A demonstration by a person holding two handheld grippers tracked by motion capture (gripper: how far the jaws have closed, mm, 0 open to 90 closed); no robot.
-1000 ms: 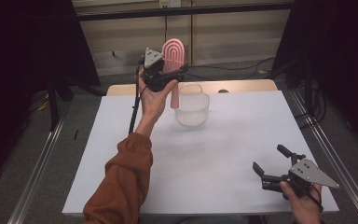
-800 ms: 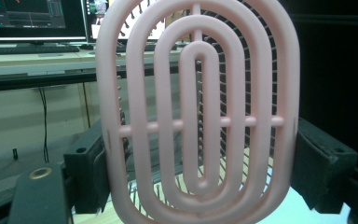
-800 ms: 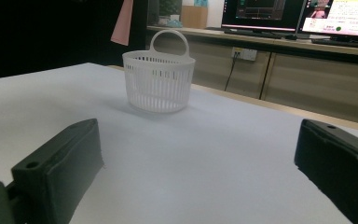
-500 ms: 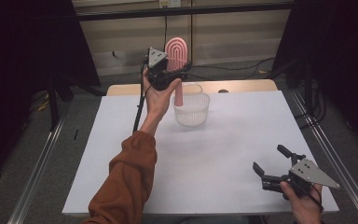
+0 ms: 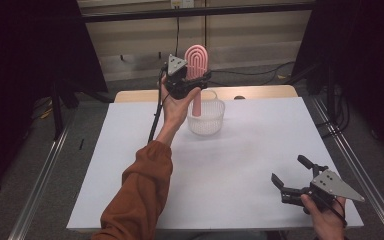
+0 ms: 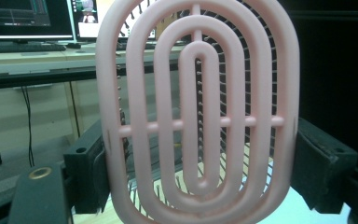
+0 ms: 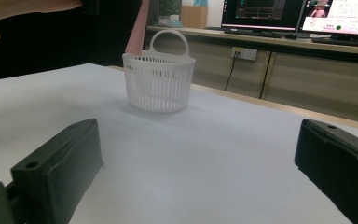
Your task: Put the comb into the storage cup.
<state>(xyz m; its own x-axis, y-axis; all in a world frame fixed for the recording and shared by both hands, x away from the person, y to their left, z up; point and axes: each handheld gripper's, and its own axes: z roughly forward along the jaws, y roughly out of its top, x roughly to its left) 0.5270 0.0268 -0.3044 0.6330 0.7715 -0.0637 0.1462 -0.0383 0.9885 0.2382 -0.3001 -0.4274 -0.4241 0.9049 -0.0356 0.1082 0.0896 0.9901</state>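
A pink hairbrush [image 5: 197, 62] with an oval vented head stands upright in my left gripper [image 5: 190, 82], whose jaws are shut on the sides of its head [image 6: 198, 116]. Its handle [image 5: 197, 102] points down over the white slotted basket [image 5: 206, 116] at the table's far middle. Metal bristles show behind the pink ribs in the left gripper view. My right gripper [image 5: 292, 175] rests low at the near right corner, jaws wide open with nothing between them. In the right gripper view the basket [image 7: 158, 86] stands ahead, with the pink handle [image 7: 137, 28] above its left rim.
The white table top [image 5: 230, 165] ends at a wooden strip along the far edge. Metal rails run along both sides of the table. Monitors and a desk stand beyond the far edge. A black cable hangs from the left gripper along the forearm.
My left hand has carried the brush a little to the right and down, bringing its handle over the basket. The right gripper has stayed in place.
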